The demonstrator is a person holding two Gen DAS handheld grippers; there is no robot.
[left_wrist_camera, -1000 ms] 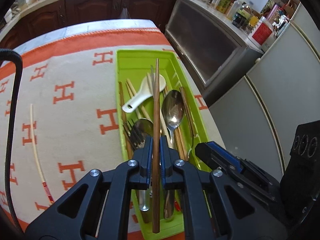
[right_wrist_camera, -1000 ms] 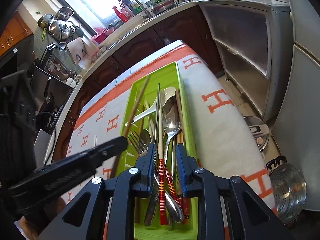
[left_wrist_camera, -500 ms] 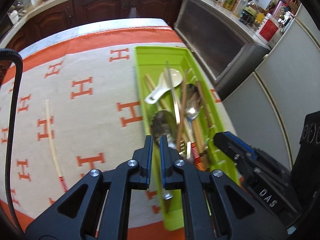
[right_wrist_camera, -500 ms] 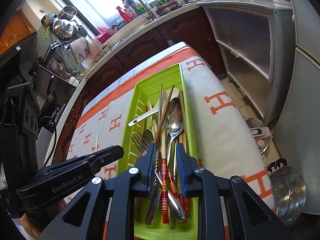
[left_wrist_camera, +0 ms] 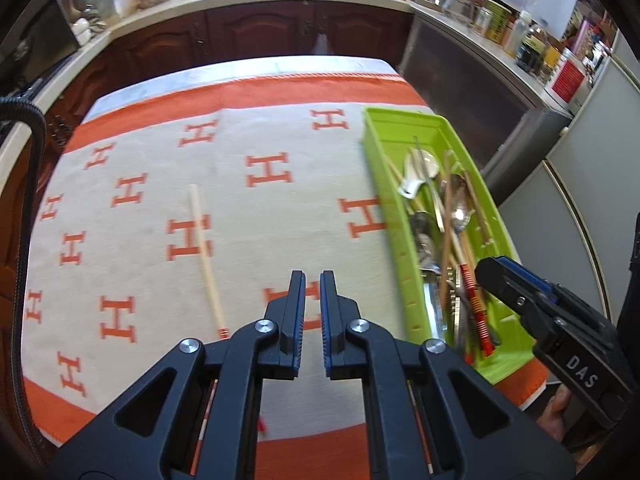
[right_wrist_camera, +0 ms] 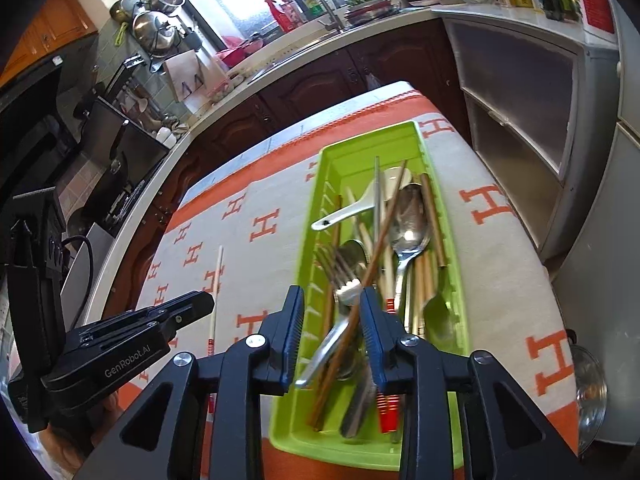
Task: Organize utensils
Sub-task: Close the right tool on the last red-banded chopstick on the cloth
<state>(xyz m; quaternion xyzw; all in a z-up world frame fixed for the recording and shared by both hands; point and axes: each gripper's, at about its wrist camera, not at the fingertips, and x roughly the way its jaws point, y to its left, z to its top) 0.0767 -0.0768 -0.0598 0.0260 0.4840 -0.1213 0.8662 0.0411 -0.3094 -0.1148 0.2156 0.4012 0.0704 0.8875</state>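
Observation:
A green tray lies at the table's right side. It holds a white spoon, a metal spoon, a fork, a brown chopstick and several more chopsticks. A cream chopstick with a red end lies alone on the cloth. My left gripper is empty, its jaws a narrow gap apart, above the cloth right of that chopstick. My right gripper is open and empty over the tray's near end.
The table carries a cream cloth with orange H marks. Dark cabinets and a cluttered counter stand behind, grey cupboards to the right. A metal colander sits low on the floor at right.
The left gripper let go of the brown chopstick, which now lies in the tray, and swung left over the cloth. The right gripper opened wider over the tray.

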